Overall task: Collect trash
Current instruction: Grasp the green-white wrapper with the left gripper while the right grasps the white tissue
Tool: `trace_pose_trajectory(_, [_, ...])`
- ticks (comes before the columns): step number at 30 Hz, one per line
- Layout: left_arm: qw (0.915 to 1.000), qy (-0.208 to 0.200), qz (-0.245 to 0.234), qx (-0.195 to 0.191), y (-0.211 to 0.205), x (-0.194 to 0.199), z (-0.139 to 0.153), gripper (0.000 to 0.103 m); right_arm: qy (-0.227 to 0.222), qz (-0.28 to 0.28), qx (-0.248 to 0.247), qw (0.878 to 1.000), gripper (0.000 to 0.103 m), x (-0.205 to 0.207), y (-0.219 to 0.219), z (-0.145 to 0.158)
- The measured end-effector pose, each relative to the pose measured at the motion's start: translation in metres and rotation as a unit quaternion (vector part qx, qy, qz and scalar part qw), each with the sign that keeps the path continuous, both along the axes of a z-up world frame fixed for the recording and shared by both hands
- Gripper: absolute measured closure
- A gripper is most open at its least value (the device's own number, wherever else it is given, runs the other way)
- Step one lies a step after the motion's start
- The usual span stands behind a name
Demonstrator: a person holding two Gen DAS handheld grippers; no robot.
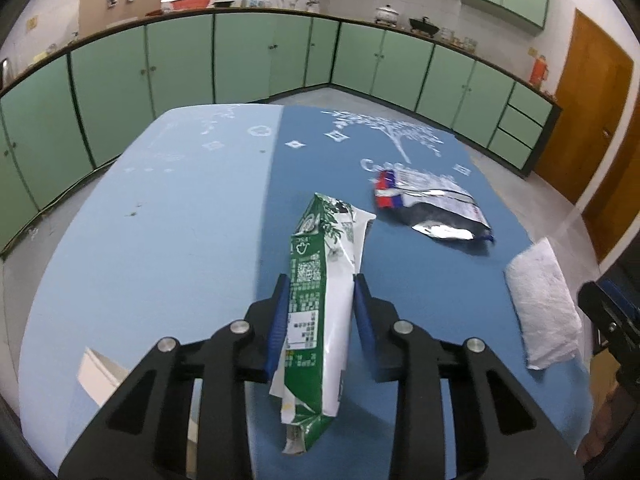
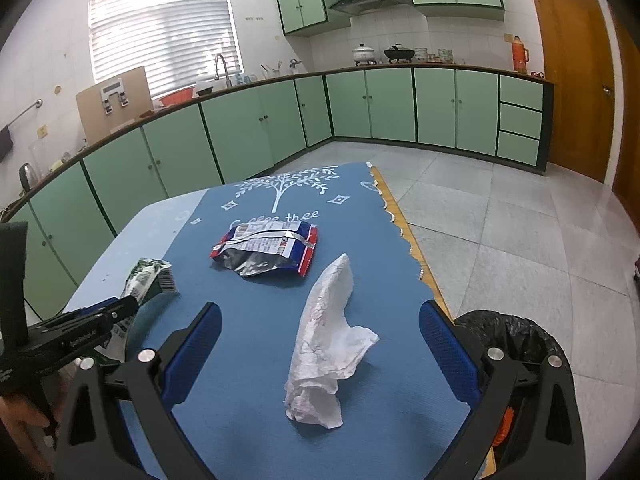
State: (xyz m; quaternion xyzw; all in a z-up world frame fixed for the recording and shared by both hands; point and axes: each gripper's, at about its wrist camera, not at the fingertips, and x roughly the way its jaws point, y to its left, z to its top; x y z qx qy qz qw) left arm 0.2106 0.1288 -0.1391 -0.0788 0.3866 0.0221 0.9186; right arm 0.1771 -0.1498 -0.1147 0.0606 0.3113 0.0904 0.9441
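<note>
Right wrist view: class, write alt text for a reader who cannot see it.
The right hand-held gripper is open around a crumpled white tissue on a blue tablecloth. Beyond lies an opened snack wrapper; the left hand-held gripper holds a green carton, and a black-lined bin stands right.

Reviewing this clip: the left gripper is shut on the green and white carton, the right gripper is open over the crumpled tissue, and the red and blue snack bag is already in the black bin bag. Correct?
Not quite. The snack bag is not in the black bin bag; the right wrist view shows it lying on the blue table mat, beyond the crumpled tissue. The rest stands: the left gripper is shut on the carton, and the right gripper is open over the tissue.
</note>
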Motion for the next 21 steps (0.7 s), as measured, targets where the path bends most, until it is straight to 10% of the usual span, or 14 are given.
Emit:
trace_pose_trajectory(7, [0.9998,0.007,0.0,0.019,-0.012,0.004,-0.008,0.042,0.005,-0.001,-0.006,1.0,0.006,0.001,-0.004,-0.005])
trace_pose_trajectory(12, [0.9995,0.026,0.008,0.018,-0.01,0.009,-0.02,0.039,0.008,0.002,-0.011,1.0,0.006,0.002,-0.003,-0.008])
trace_pose_trajectory(15, [0.9993,0.033,0.007,0.018,-0.009,0.011,-0.025,0.049,0.009,0.003,-0.02,1.0,0.006,0.003,-0.002,-0.01])
trace_pose_trajectory(17, [0.9993,0.034,0.005,0.015,-0.01,0.012,-0.026,0.073,0.009,0.005,-0.03,1.0,0.006,0.004,-0.001,-0.011])
trace_pose_trajectory(21, [0.9995,0.03,0.008,0.008,-0.011,0.012,-0.025,0.074,0.015,0.006,-0.04,0.999,0.006,0.008,0.002,-0.015])
